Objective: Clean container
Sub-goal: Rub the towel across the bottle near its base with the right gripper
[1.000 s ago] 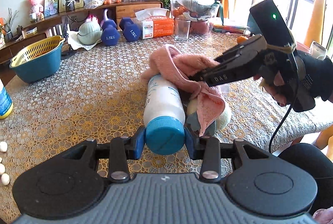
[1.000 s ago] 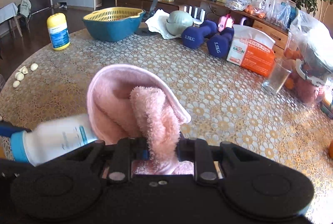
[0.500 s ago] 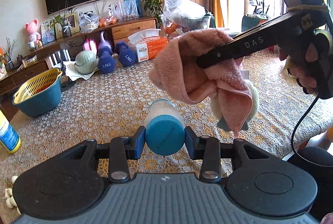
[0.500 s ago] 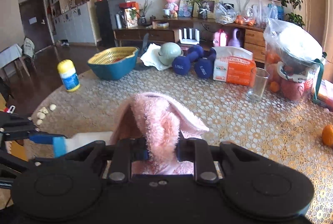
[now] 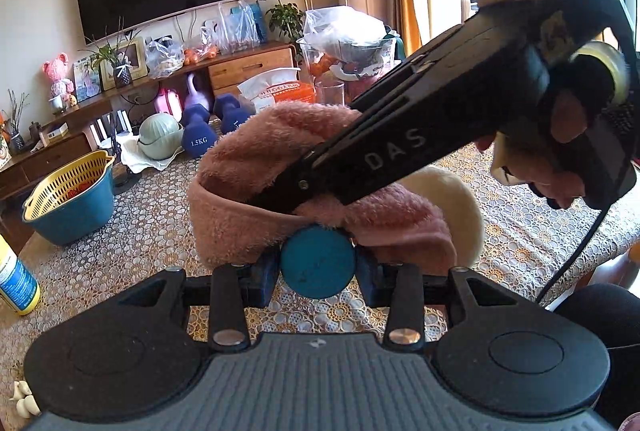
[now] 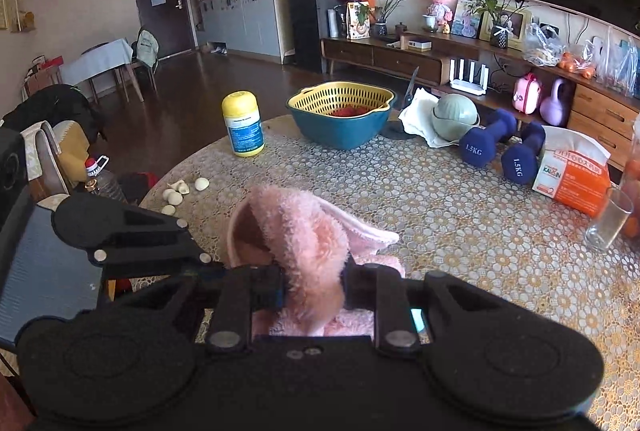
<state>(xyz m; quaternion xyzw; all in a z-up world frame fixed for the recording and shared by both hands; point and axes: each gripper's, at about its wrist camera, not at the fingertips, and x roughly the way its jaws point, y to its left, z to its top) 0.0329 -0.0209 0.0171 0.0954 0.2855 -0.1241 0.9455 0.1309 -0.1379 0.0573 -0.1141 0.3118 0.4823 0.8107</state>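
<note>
Container point(image 5: 318, 261) under pink towel point(image 5: 256, 187)

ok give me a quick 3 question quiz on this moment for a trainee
1. True or false: the left hand-held gripper is shut on the bottle's blue cap.
2. What does the right hand-held gripper hold? A) glass B) pink towel C) dumbbell
3. Fill in: the pink towel lies draped over the ____.

Key: 1 true; 2 B; 3 bottle (its body is hidden under the towel)
</note>
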